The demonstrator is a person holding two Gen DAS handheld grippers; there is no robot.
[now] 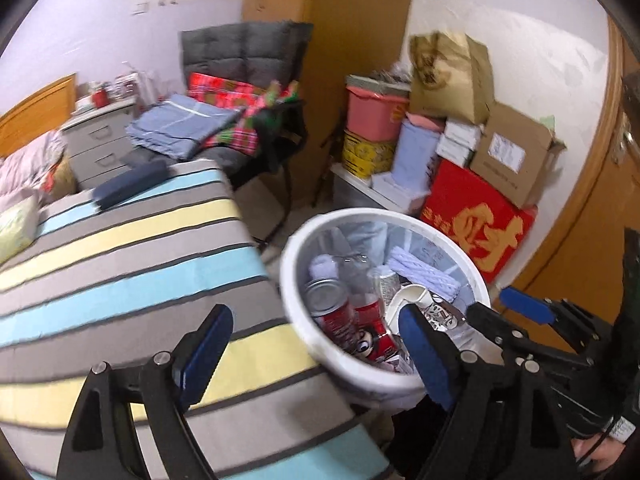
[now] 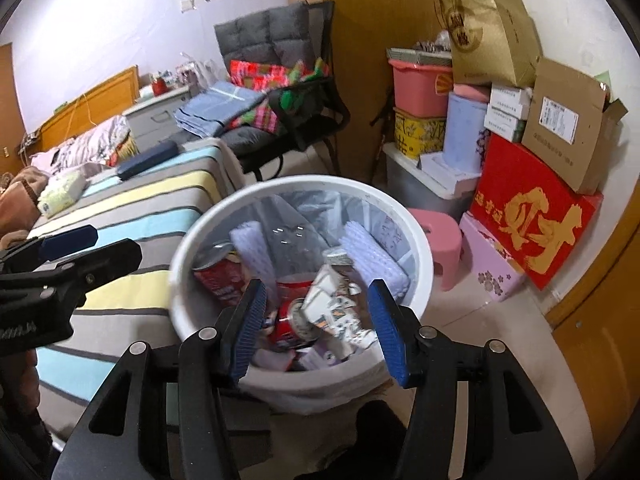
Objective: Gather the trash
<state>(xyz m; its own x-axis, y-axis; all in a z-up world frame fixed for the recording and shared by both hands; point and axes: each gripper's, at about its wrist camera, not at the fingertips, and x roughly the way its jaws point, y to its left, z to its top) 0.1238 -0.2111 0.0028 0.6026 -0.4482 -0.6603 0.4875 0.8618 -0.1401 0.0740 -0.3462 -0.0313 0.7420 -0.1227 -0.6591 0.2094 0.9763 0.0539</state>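
Note:
A white round trash bin stands on the floor beside the bed. It holds red cans, a clear plastic bottle, white foam sheets and printed paper scraps. My left gripper is open and empty over the bed's edge, left of the bin. My right gripper is open and empty, just above the bin's near rim. The right gripper also shows in the left wrist view, and the left gripper in the right wrist view.
The striped bed fills the left, with a dark case and a tissue pack on it. A chair with folded cloths stands behind. Stacked boxes, a pink stool and a wooden door are at the right.

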